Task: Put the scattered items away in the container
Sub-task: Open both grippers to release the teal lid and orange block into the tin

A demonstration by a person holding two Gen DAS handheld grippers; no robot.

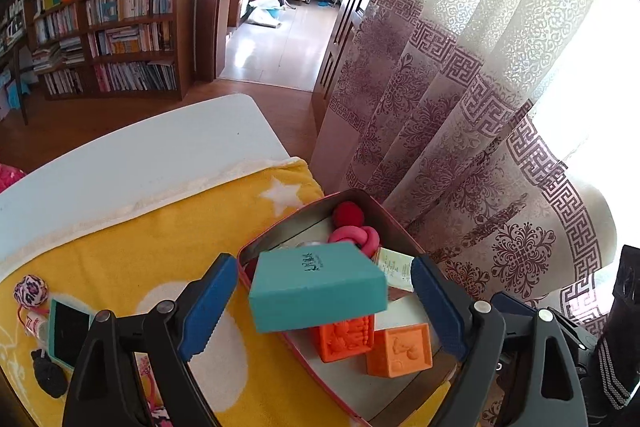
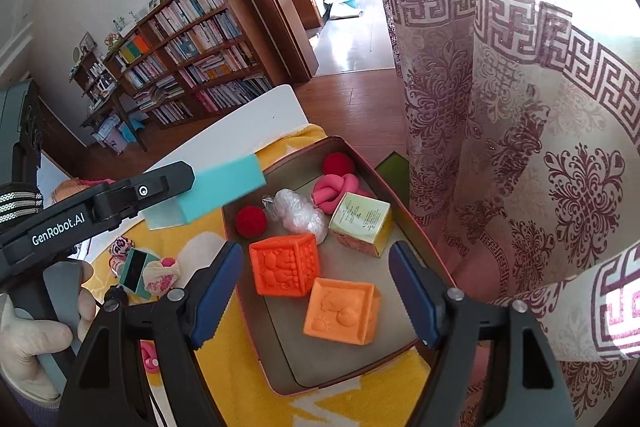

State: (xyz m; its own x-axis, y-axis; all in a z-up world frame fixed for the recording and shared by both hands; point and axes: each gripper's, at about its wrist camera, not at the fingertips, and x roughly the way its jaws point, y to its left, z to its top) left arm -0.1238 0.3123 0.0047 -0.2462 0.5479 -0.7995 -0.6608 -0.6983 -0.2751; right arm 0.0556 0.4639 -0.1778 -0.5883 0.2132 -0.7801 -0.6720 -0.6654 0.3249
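Between my left gripper's (image 1: 324, 301) blue pads sits the teal box (image 1: 318, 287), and from this wrist view I cannot tell whether the pads actually press its ends; in the right wrist view one end of the box (image 2: 222, 187) sticks out past the left gripper's black finger, up in the air above the near-left edge of the tin (image 2: 348, 143). Right gripper (image 2: 316, 293) hangs unclenched over the tin, nothing between its pads, with the darker orange block (image 2: 282, 265) and the lighter orange block (image 2: 342, 311) lying on the tin floor just beyond its fingertips. Further in I see two red balls (image 2: 251, 221), a clear plastic wad (image 2: 300, 211), a yellow-green carton (image 2: 360, 223) and a pink knotted piece (image 2: 334, 187). Outside the tin, on the yellow star blanket (image 1: 160, 227) to the left, lie a small teal-framed dark panel (image 1: 70, 333), a patterned fabric ball (image 1: 30, 291) and a black knitted piece (image 1: 50, 375).
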